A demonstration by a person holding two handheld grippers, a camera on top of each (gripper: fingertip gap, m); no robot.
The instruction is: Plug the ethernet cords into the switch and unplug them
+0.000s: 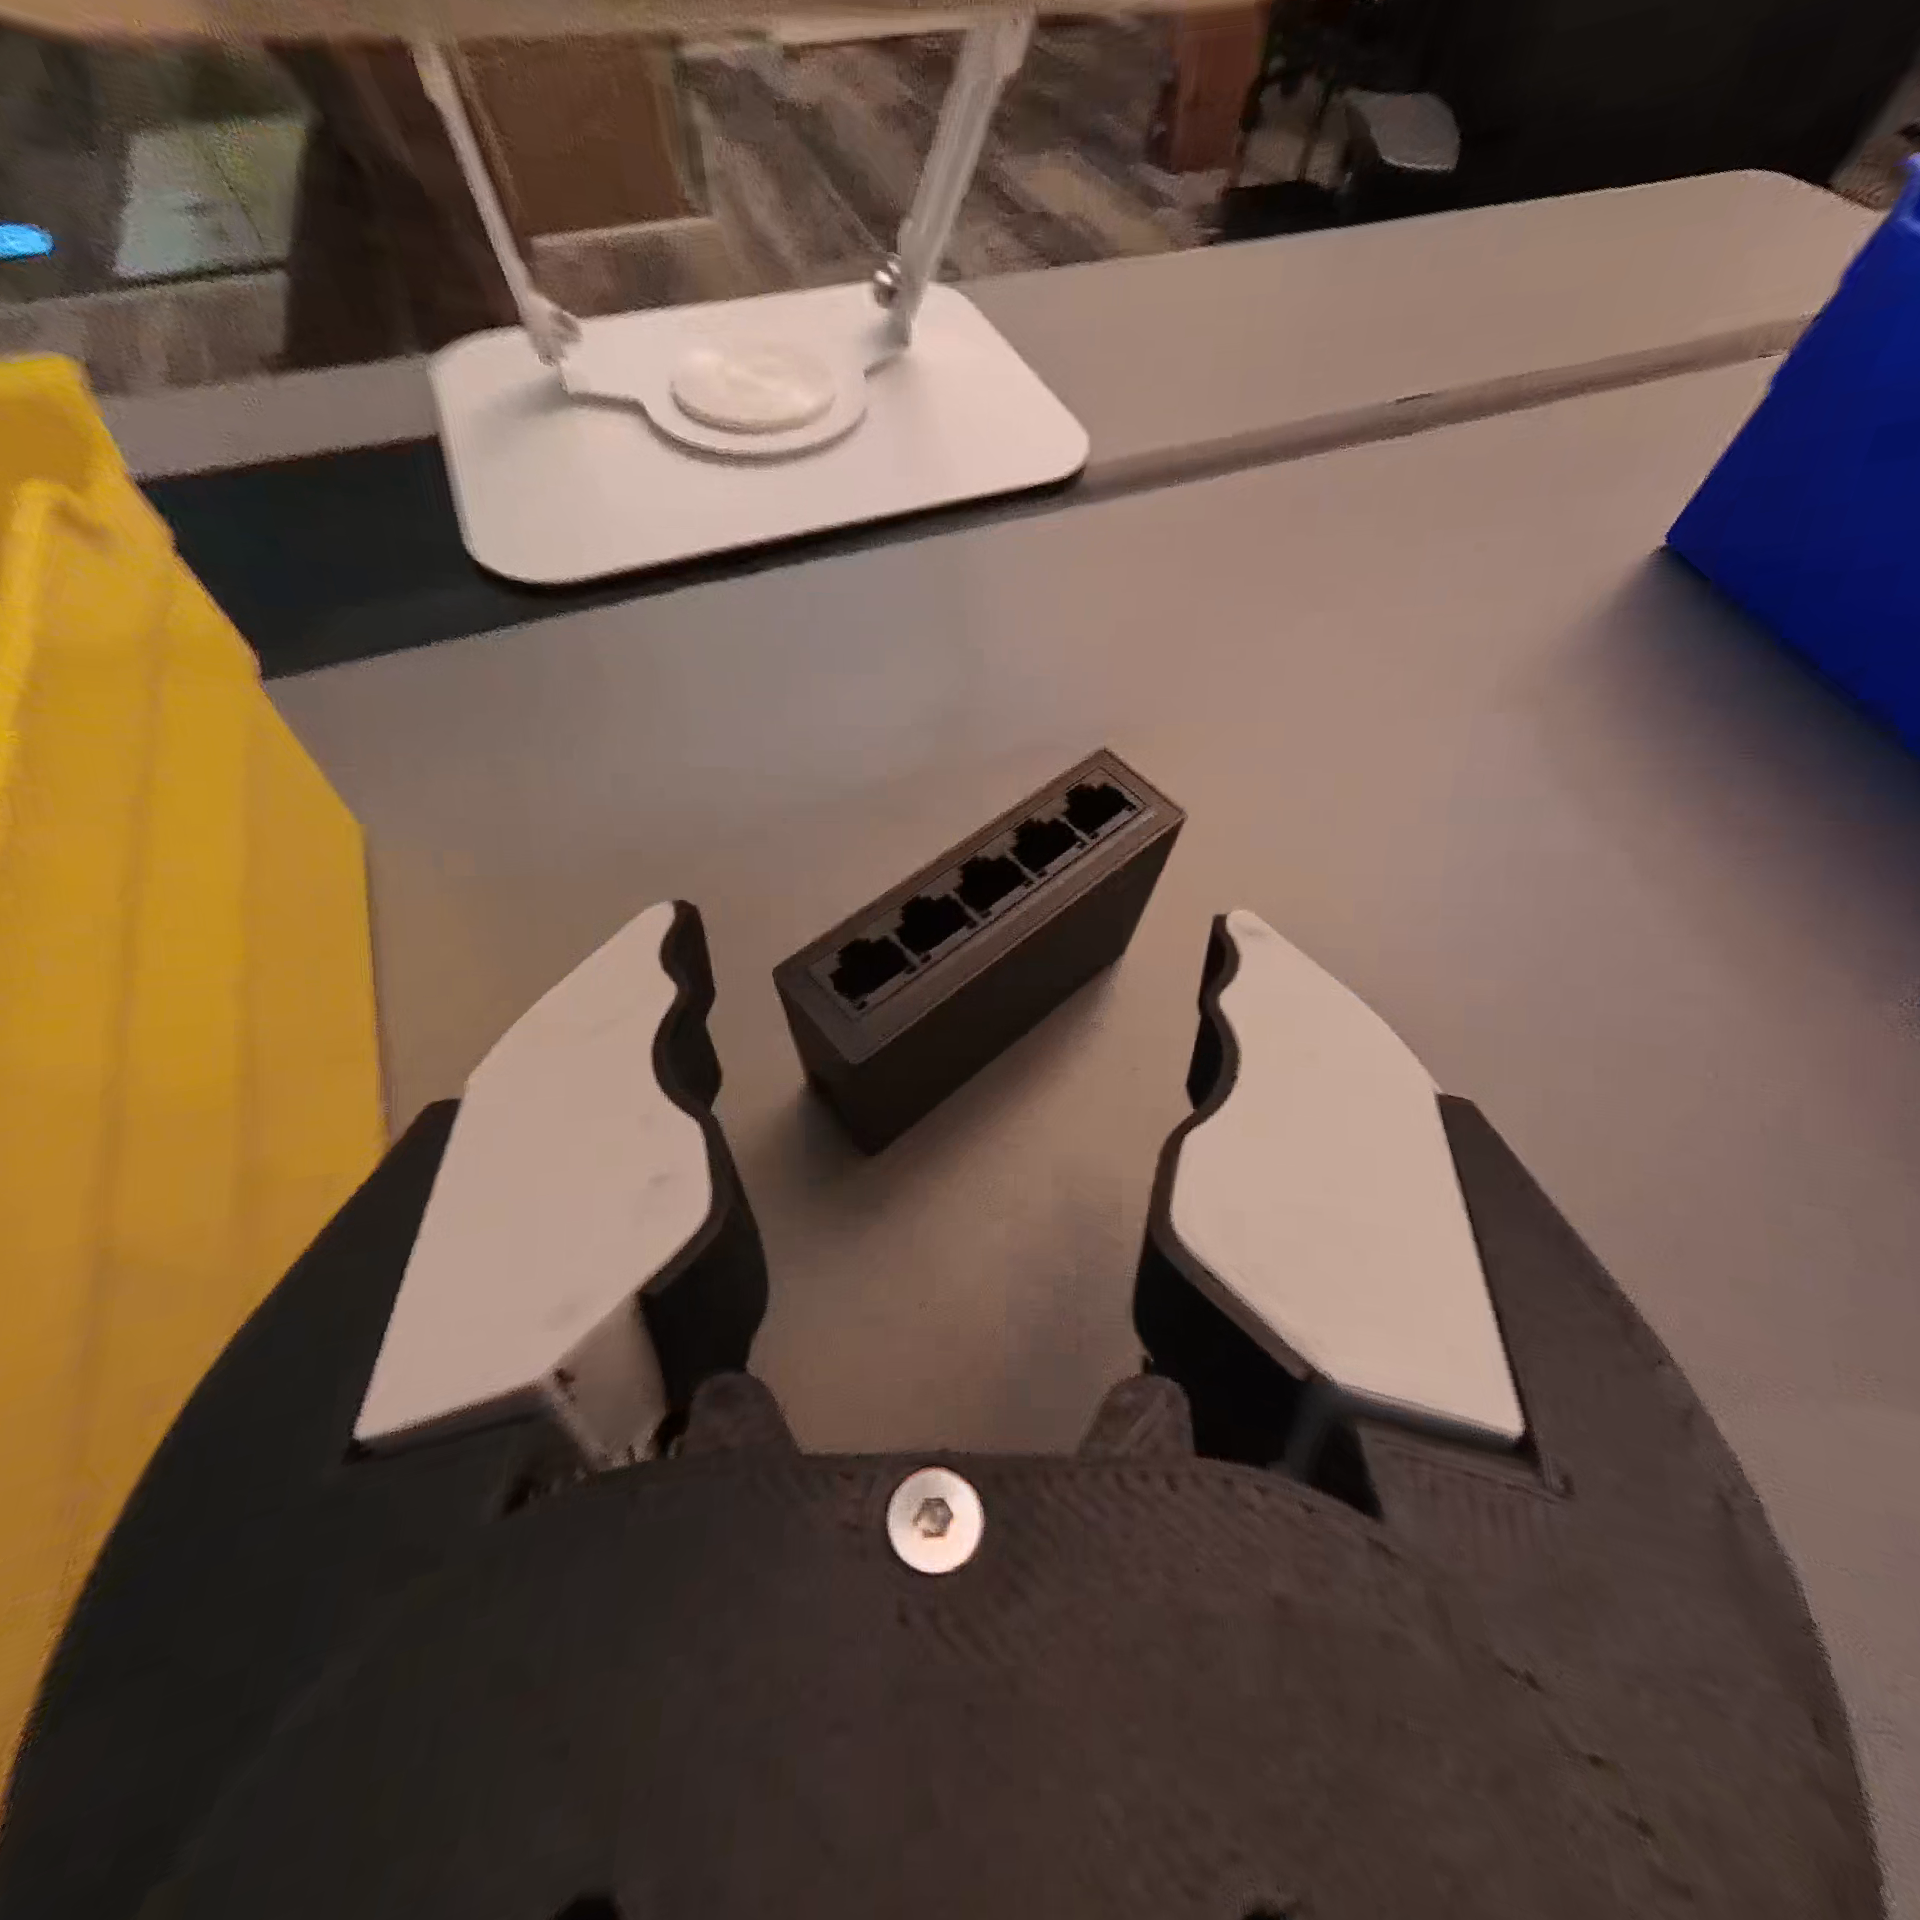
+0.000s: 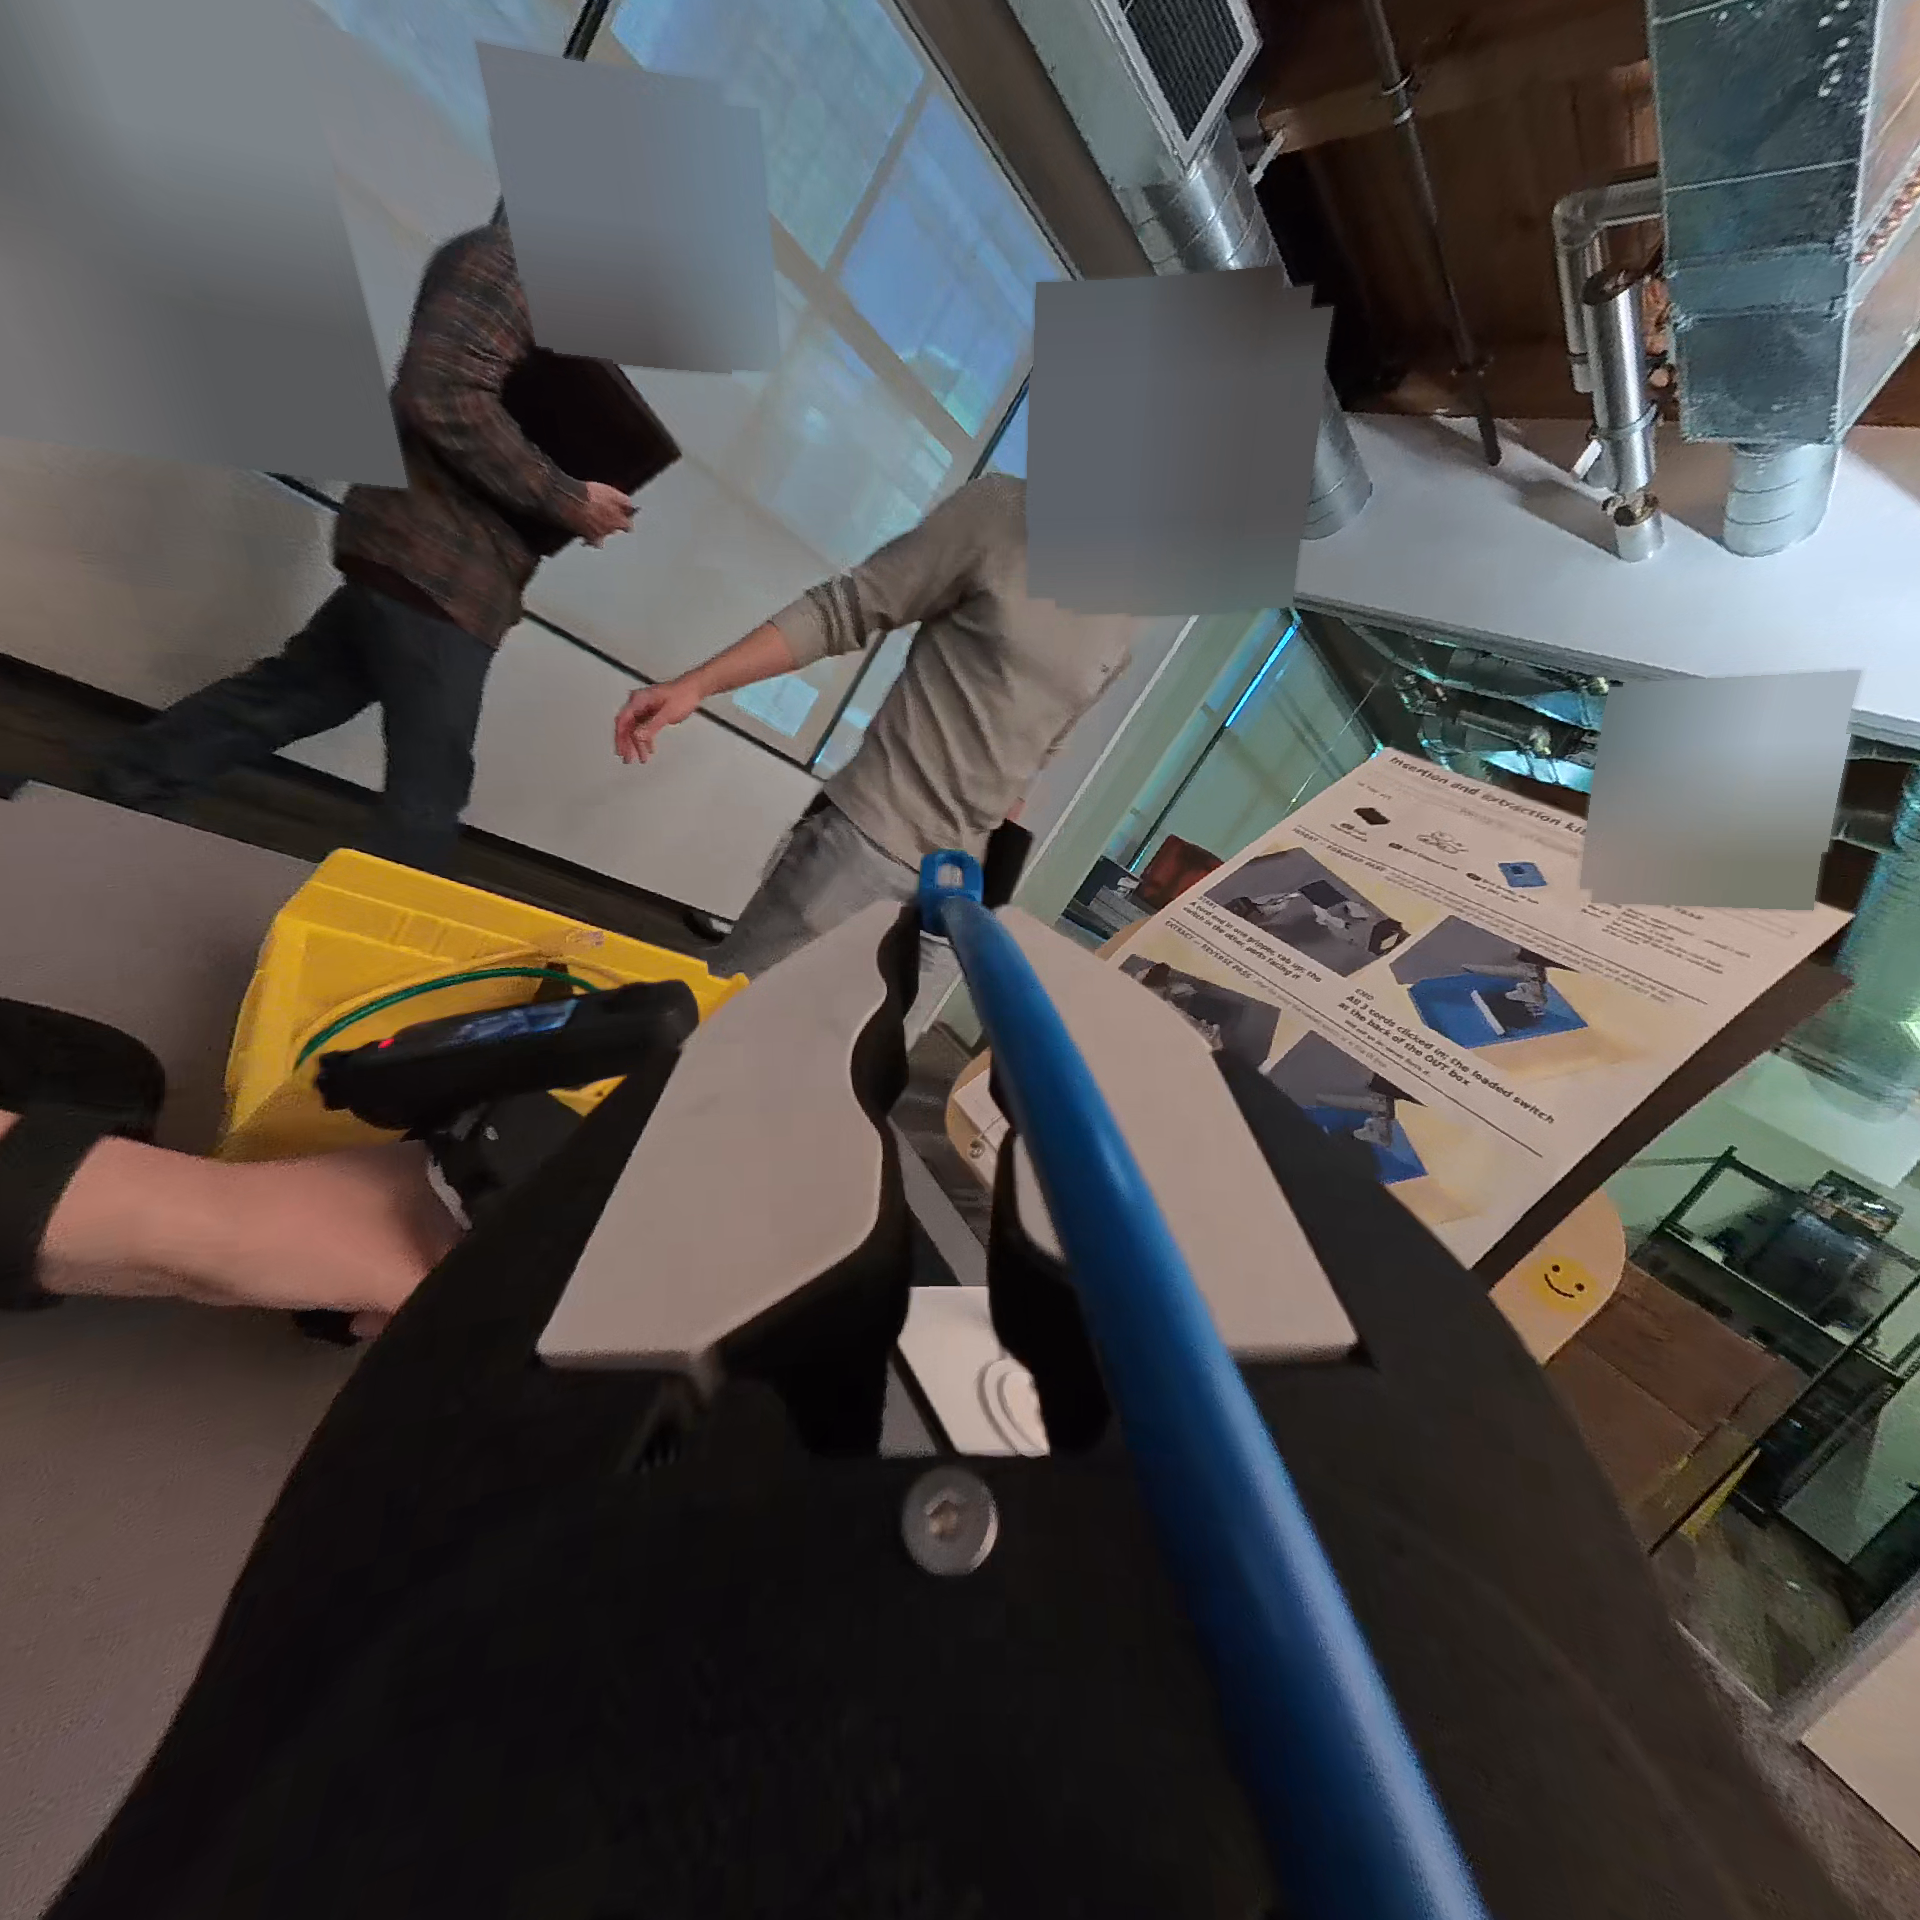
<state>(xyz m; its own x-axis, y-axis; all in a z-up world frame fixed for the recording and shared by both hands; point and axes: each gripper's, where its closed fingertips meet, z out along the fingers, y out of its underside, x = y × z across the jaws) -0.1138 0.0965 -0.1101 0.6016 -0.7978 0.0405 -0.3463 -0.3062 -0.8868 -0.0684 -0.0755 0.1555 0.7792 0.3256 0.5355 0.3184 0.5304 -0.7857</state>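
Left wrist view close above table (image 1: 1351, 675); right wrist view tilted upward; shared yellow bin (image 1: 125, 935).

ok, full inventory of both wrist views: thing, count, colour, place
switch: 1, black, on table, all five ports empty
table: 1, grey
cord: 1, blue, plug at the claw tips
yellow bin: 1, left of switch; holds a green cord
blue bin: 1, right
stand: 1, white, behind switch
instruction sheet: 1, on the stand
people: 2, background
left claw: open, above and just short of the switch
right claw: shut on cord
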